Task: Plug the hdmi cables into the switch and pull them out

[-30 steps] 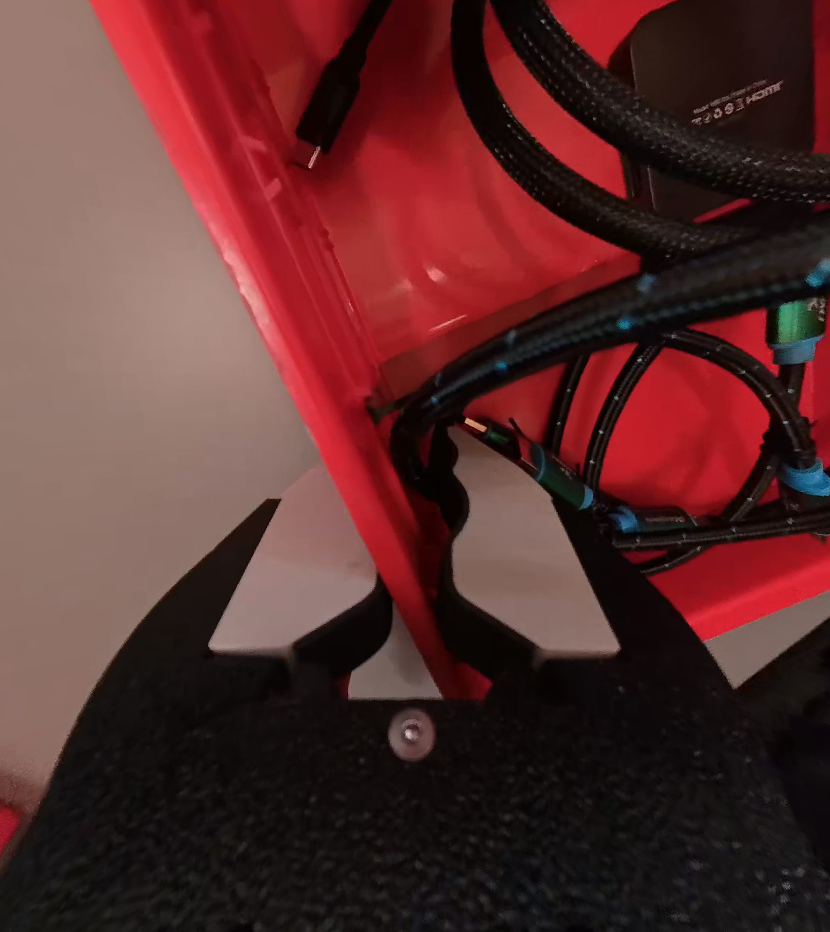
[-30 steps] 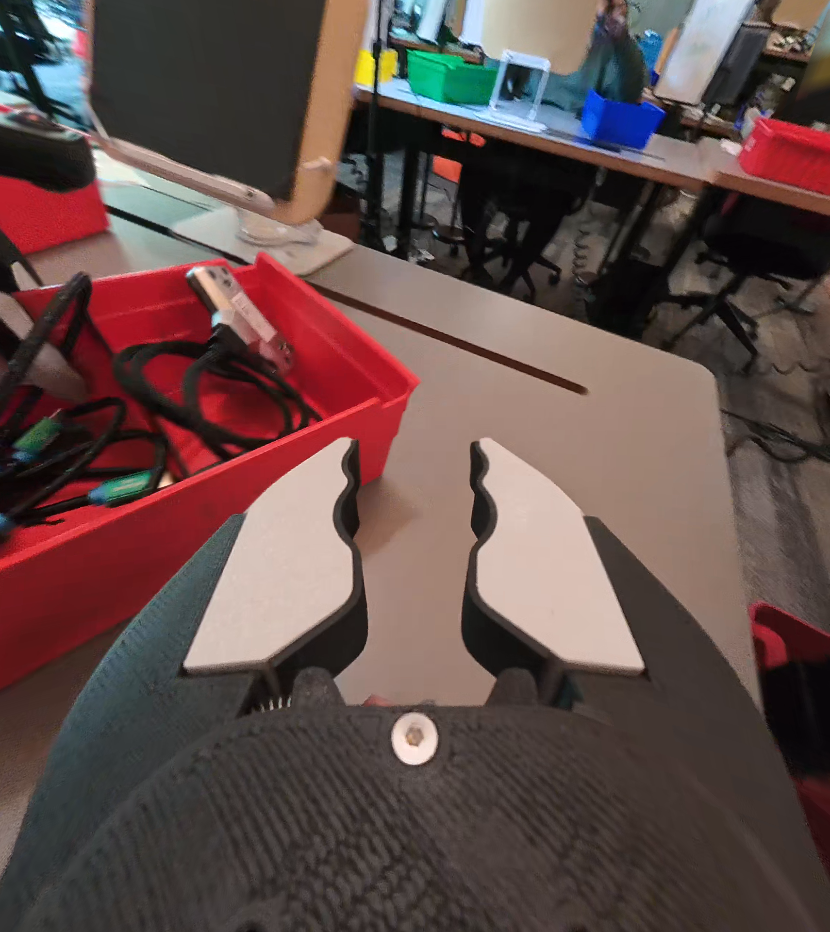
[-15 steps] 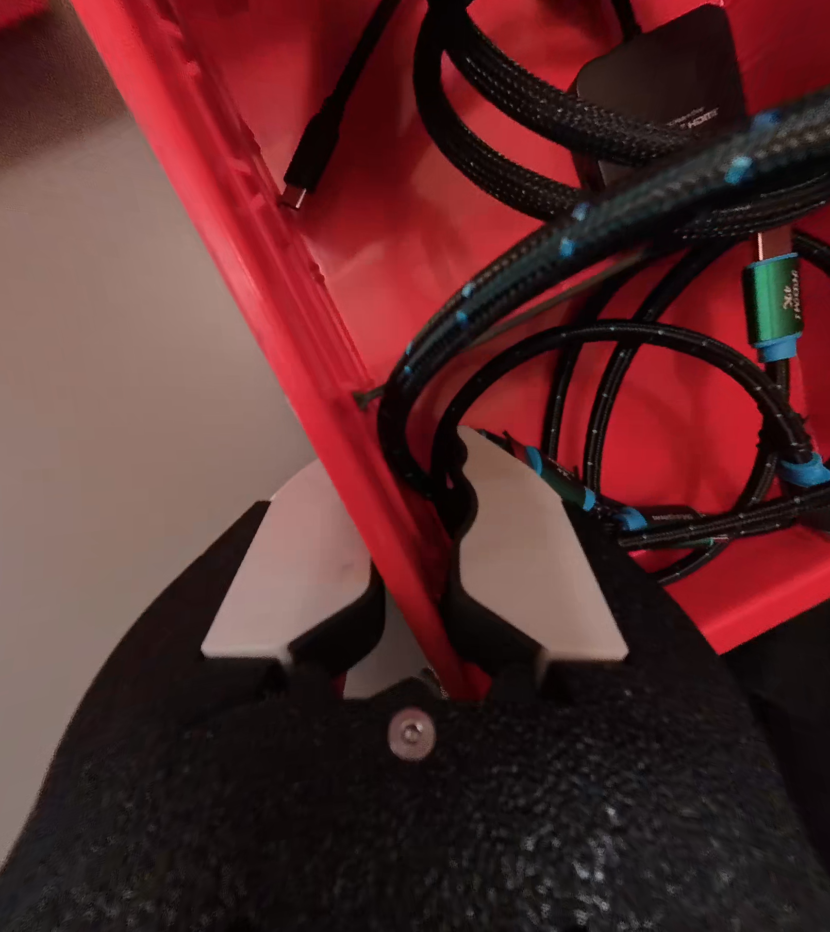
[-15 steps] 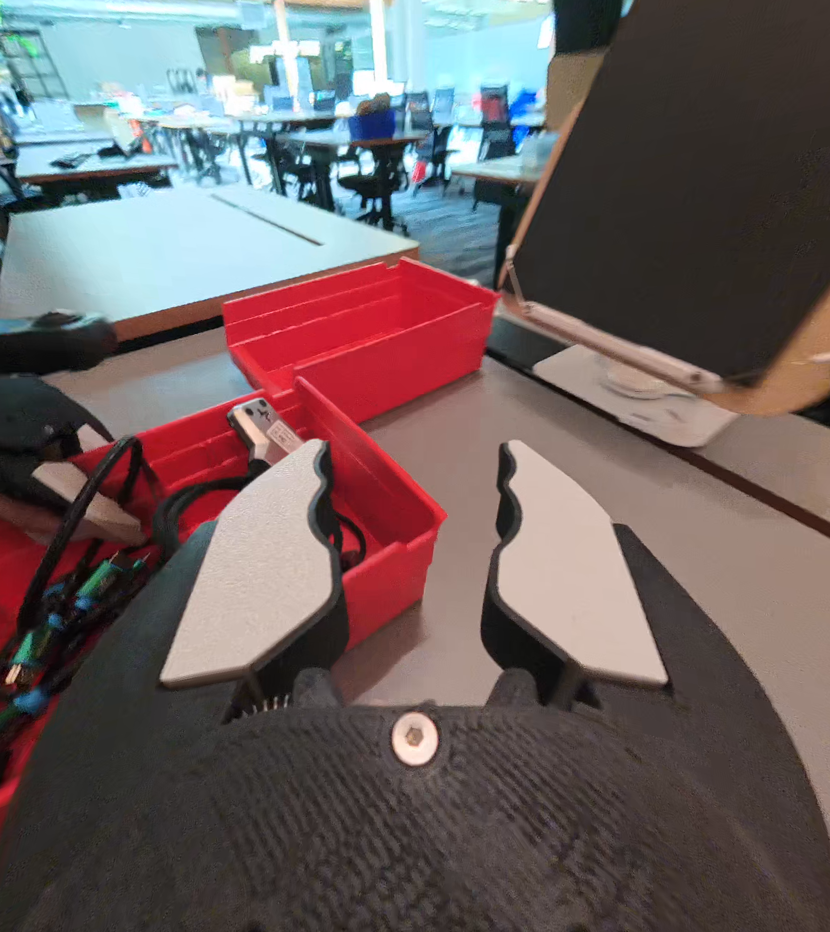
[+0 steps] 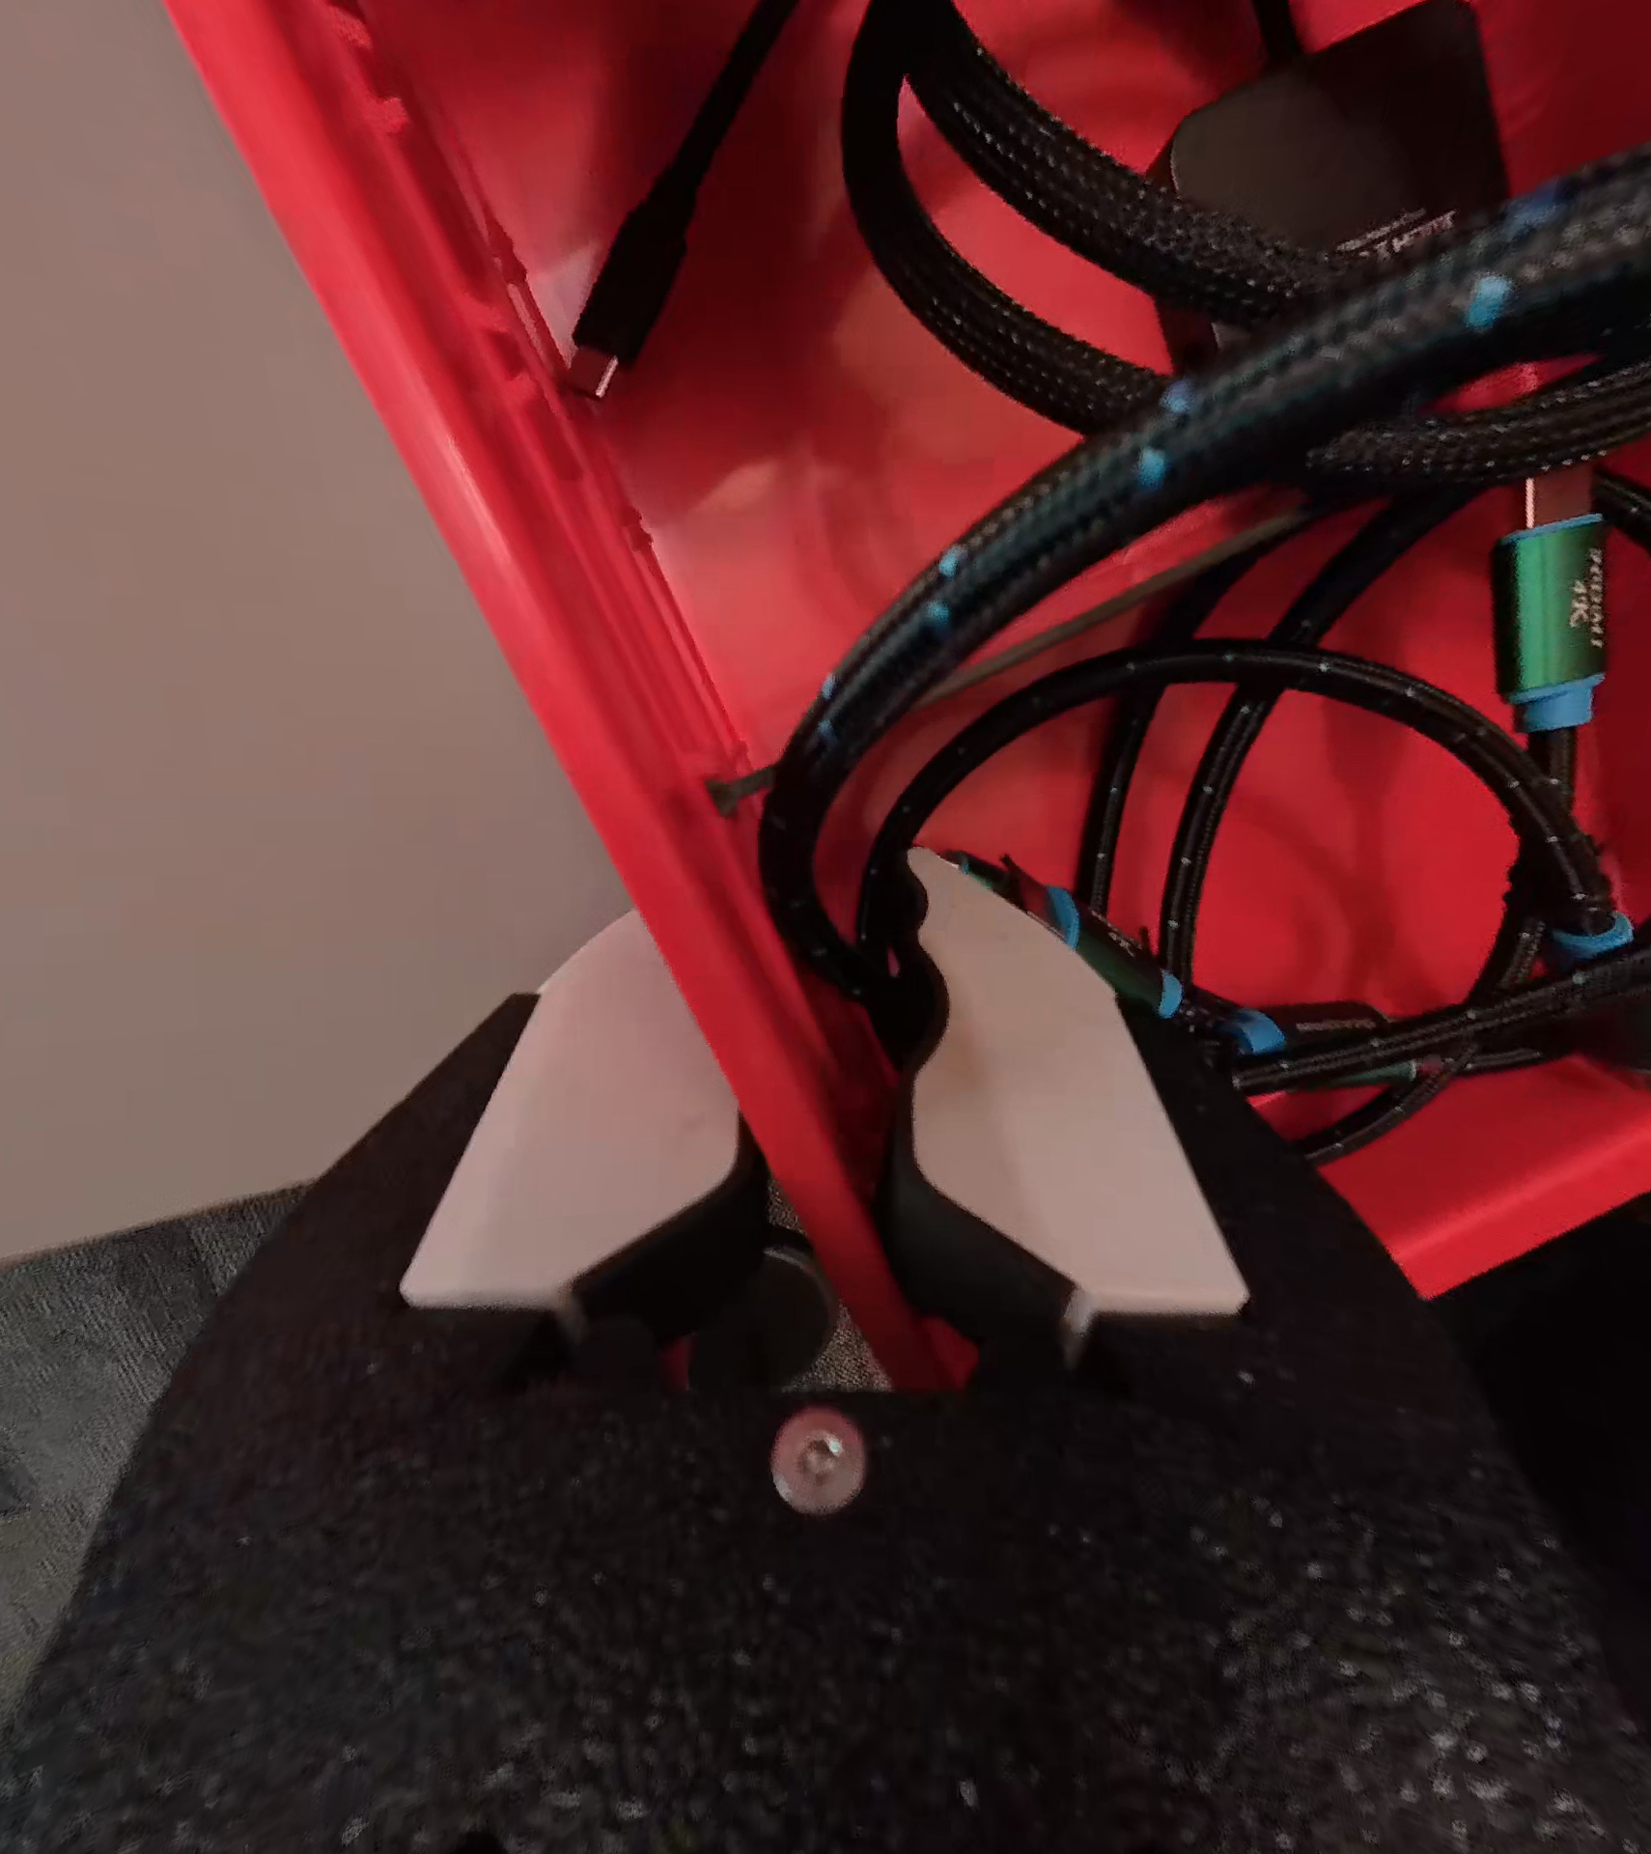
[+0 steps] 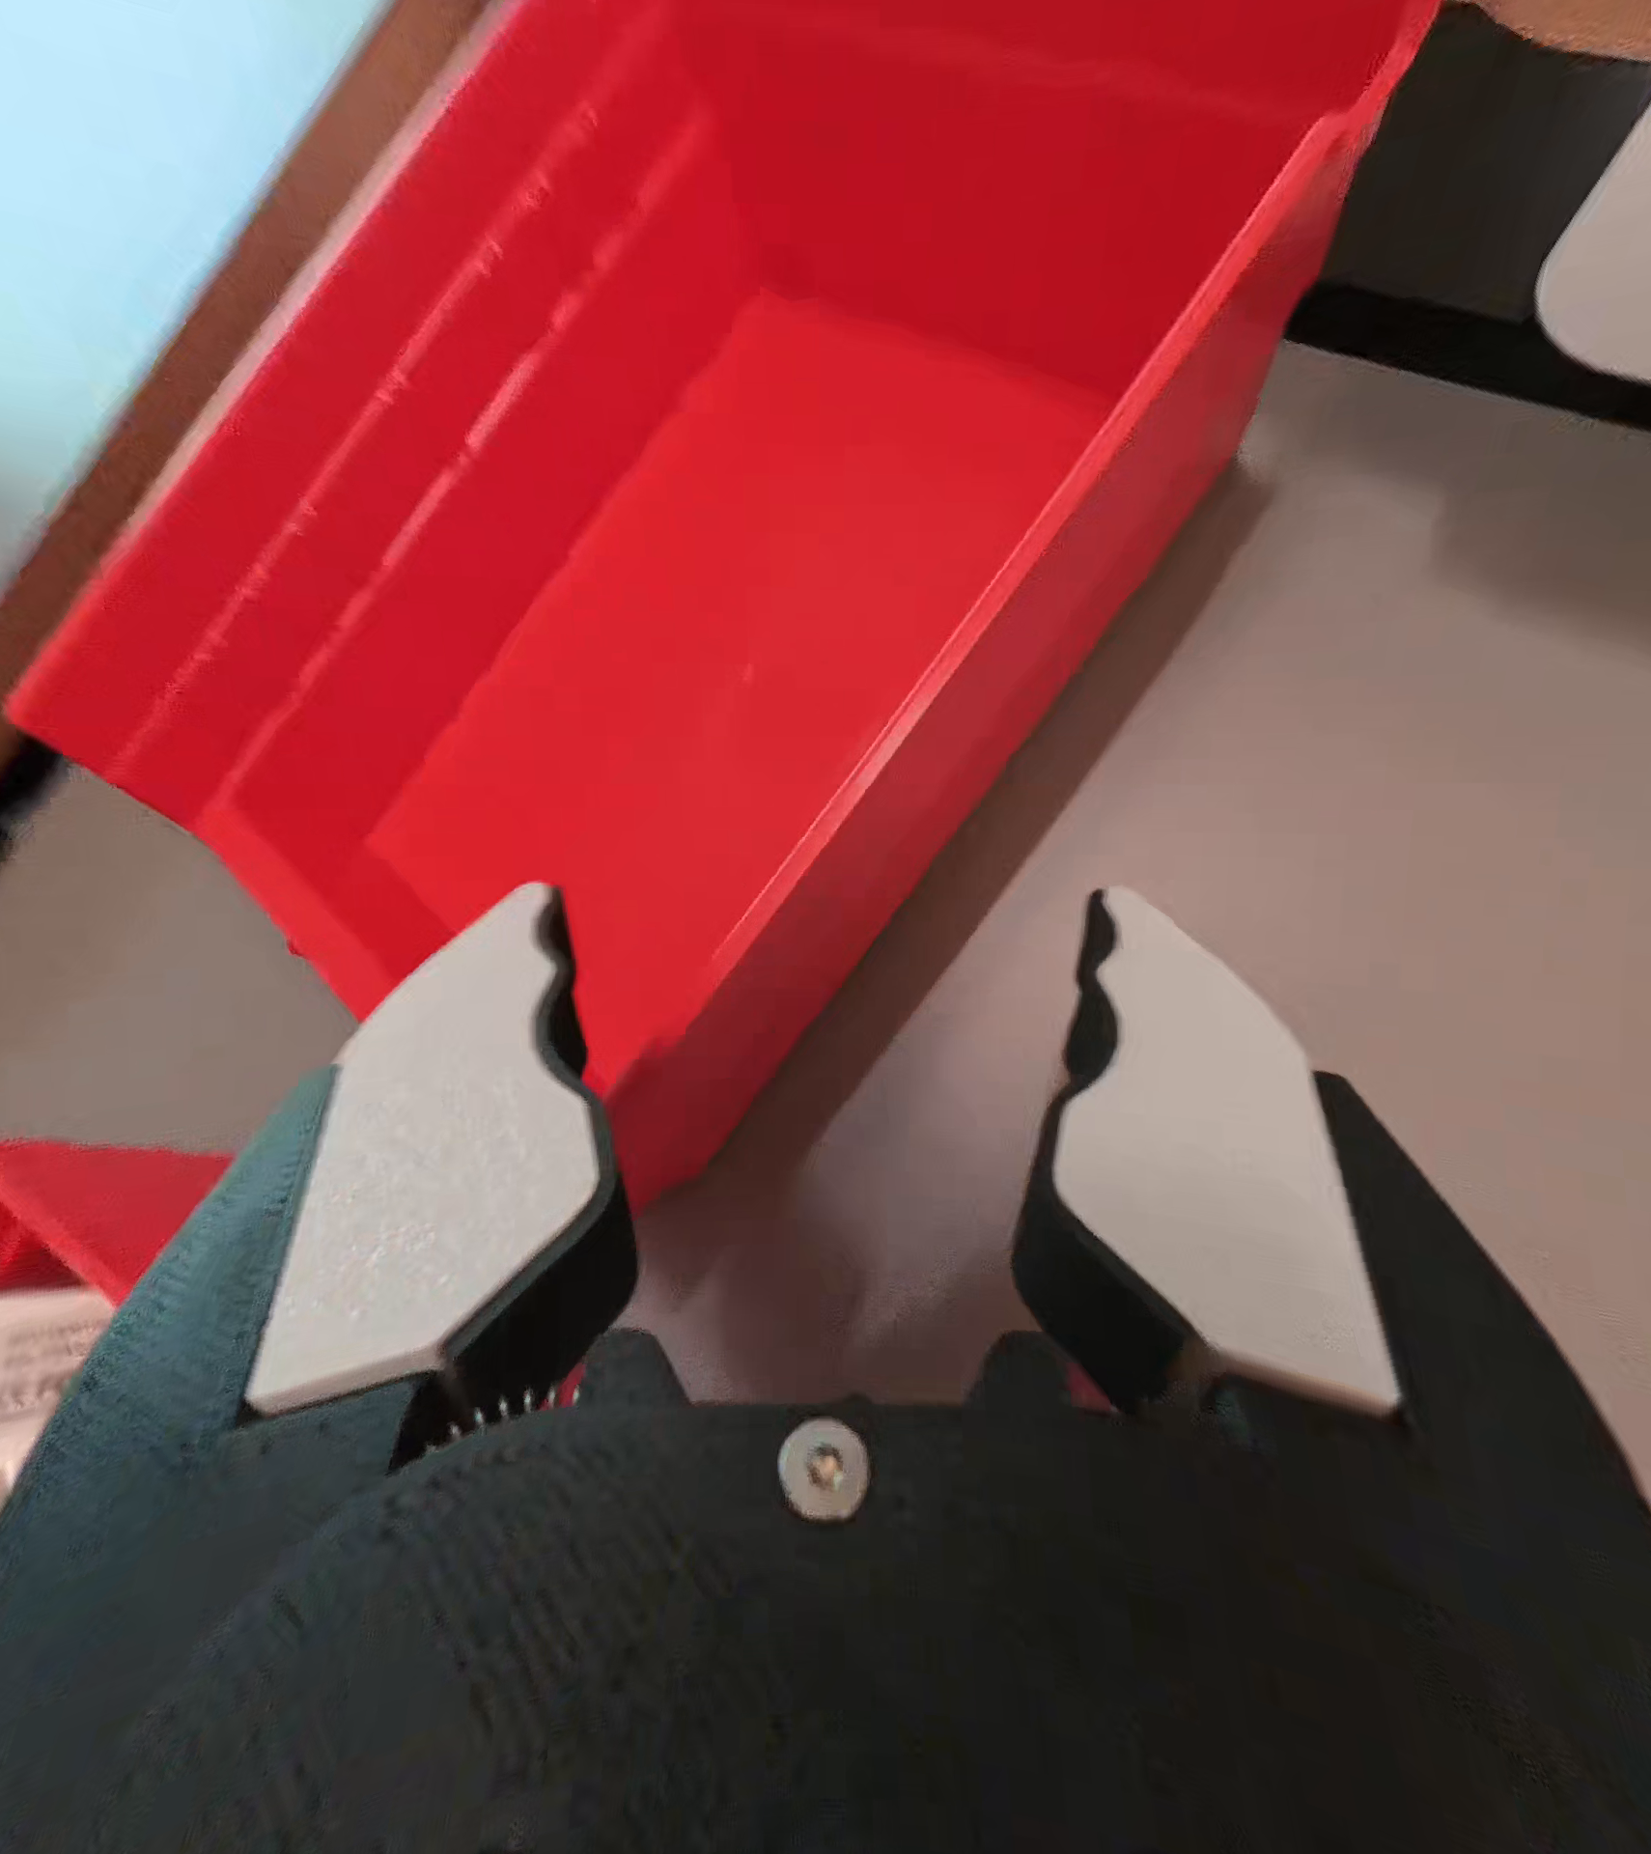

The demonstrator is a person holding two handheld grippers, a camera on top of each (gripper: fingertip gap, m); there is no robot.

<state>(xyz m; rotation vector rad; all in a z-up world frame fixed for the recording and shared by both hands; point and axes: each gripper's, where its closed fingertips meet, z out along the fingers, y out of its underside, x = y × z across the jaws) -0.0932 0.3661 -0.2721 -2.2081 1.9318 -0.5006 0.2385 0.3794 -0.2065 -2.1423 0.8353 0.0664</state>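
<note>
Swung since the earlier frame: right gripper (image 6: 827, 1013), spread and holding nothing, now just short of an empty red bin (image 6: 781, 562). Left gripper (image 5: 791, 963) clamped across the cable bin's wall (image 5: 541, 562); HDMI cables (image 5: 1193, 421) and black switch (image 5: 1323, 130) ahead inside. Likely still fetching; next, grasping a green plug (image 5: 1554, 627).

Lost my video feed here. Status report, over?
Left claw shut on bin wall. Right claw open, over second bin. Cables and switch inside first bin, tangled.

Place: an office-like workroom or lab.
Signs: red storage bins (image 6: 912, 421) sitting on grey tabletops (image 6: 1403, 762), grey carpet tiles (image 5: 49, 1334) showing lower left.
</note>
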